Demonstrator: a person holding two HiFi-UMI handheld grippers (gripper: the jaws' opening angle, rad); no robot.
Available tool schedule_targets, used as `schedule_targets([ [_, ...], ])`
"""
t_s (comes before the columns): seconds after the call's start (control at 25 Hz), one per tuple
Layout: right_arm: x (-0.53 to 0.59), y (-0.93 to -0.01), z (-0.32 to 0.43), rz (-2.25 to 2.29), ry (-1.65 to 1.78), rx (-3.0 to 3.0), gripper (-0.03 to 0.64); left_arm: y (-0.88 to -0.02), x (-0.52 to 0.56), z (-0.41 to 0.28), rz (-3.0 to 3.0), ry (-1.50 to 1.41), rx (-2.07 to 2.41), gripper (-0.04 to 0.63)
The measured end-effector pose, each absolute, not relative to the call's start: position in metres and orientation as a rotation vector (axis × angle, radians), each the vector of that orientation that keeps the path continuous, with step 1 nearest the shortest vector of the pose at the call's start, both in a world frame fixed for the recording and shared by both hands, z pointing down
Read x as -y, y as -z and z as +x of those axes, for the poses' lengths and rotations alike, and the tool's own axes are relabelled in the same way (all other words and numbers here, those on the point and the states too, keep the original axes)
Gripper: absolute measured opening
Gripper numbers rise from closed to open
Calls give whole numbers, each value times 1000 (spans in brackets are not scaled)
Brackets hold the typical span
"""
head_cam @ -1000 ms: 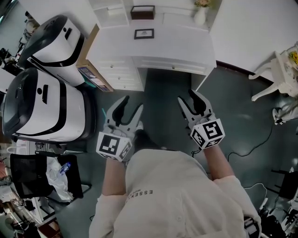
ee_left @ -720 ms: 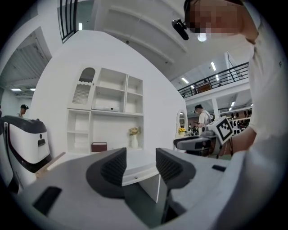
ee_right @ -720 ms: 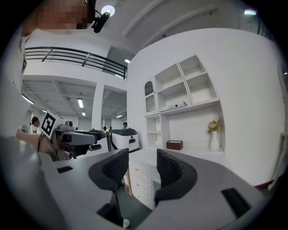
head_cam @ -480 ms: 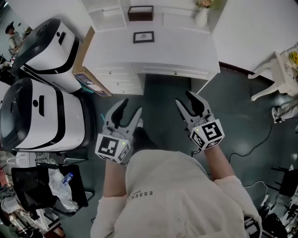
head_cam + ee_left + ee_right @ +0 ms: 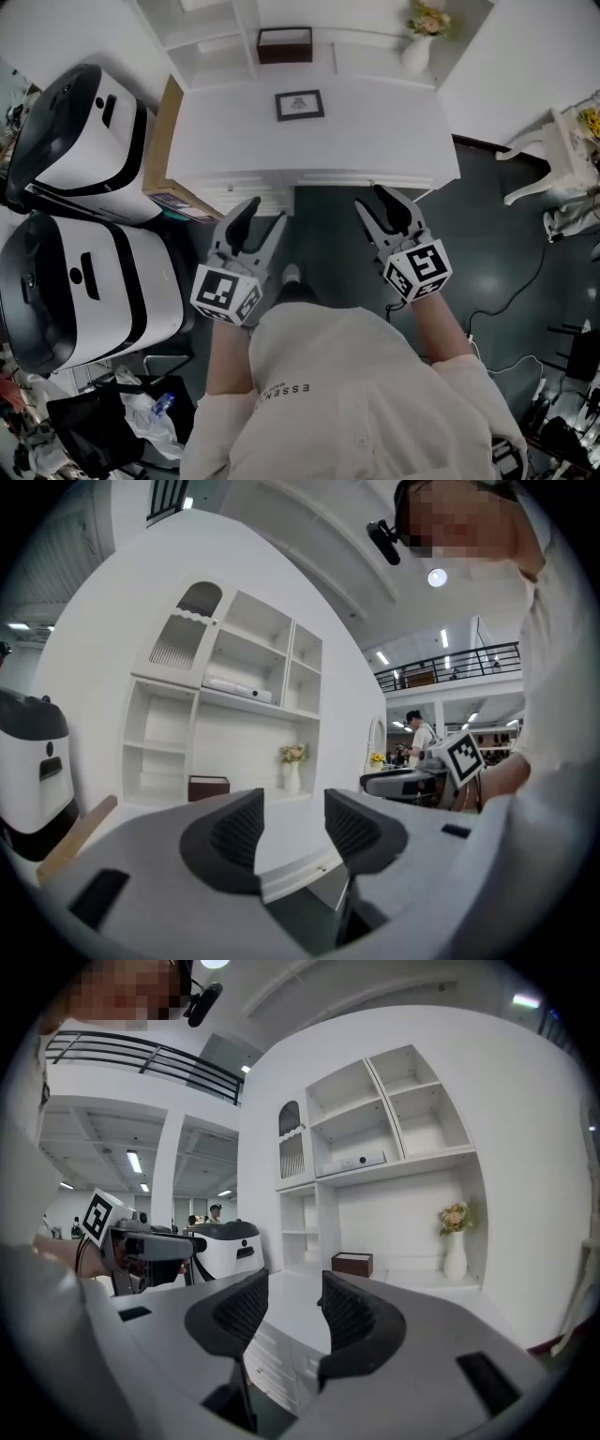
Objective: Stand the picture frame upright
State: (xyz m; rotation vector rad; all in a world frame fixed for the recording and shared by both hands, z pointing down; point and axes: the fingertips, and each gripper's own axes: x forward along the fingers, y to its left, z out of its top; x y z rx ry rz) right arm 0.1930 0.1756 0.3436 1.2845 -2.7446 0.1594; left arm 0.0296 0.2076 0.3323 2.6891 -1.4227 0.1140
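Because the picture frame (image 5: 300, 105) lay flat and face up on the white desk (image 5: 394, 141), well apart from both tools, nothing of the task looked done yet. The frame sat at about 12 o'clock from the person, near the middle of the desktop. A brown box (image 5: 284, 44) stood beyond it at 12 o'clock against the shelving, and a vase (image 5: 419, 52) of flowers stood at 1 o'clock.

The left gripper (image 5: 262, 214) hovered at 11 o'clock off the desk's near edge, over the dark floor. Its jaws were spread with only the desk edge showing in the gap. The right gripper (image 5: 382, 201) hung level with it at 1 o'clock, likewise parted and holding nothing.

Both pointed at the desk, probably so that either could reach in once the person stepped closer. With the frame flat, I judged that a jaw would have to get under one edge to tip it up.

Two bulky white machines (image 5: 80, 216) crowded the 9 o'clock side, which may be why the approach was straight on.
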Motion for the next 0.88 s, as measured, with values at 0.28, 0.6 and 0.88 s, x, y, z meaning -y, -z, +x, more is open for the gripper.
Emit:
schedule_targets([
  [0.28,-93,-336,130,1386,-169,2686,189,-316,-115,-32,2806,-246,1321,186],
  [0.6,-33,-352,97,1383,-219,2616,189,-331,-51,-75,2757,-239,1299,186],
  [0.88,29,-376,99,1342,-261,2594,189,-358,-5,-73,2691,-283,1314,186],
])
